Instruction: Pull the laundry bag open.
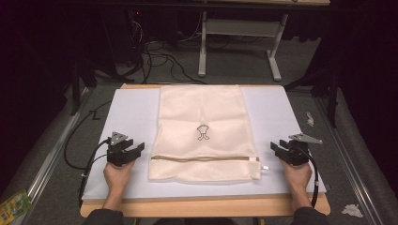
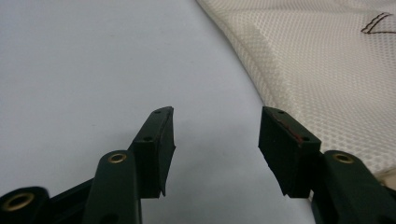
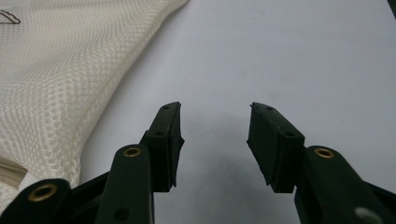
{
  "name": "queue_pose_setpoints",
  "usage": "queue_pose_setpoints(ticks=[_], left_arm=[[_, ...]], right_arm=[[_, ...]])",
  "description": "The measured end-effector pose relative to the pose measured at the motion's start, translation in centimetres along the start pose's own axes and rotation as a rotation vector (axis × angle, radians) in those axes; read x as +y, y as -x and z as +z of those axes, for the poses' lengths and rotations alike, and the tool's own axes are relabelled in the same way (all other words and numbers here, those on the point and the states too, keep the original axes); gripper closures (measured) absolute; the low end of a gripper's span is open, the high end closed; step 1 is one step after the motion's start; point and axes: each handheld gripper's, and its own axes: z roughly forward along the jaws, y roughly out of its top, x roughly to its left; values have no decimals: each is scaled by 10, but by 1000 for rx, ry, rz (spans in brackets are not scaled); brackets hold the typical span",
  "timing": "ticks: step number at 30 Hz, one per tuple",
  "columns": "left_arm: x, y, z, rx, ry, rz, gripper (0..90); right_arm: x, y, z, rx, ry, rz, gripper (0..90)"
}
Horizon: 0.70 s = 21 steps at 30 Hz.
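Note:
A cream mesh laundry bag (image 1: 202,131) lies flat in the middle of the pale mat (image 1: 126,112), its zipper (image 1: 204,158) running across near the front edge and a small dark logo (image 1: 202,132) at its centre. My left gripper (image 1: 133,149) rests on the mat just left of the bag, open with nothing between its jaws; the bag's edge (image 2: 327,70) lies to the right of its jaws. My right gripper (image 1: 280,147) sits on the mat just right of the bag, also open and empty, with the mesh (image 3: 56,74) to its left.
The mat covers a wooden table (image 1: 206,207). Beyond the far edge are a white table frame (image 1: 239,33) and cables (image 1: 159,56) on the floor. Crumpled paper (image 1: 352,210) lies right of the table, a green packet (image 1: 14,206) at the left.

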Motion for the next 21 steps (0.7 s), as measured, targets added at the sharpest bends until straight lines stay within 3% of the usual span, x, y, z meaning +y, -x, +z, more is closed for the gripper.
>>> queue_pose_setpoints(ticks=[15, 21], left_arm=[[-4, 1, 6, 27, -15, 29, 449], [-4, 3, 7, 44, -18, 38, 435]], right_arm=[[-5, -4, 6, -20, -20, -27, 547], [-5, -9, 8, -54, -35, -70, 536]])
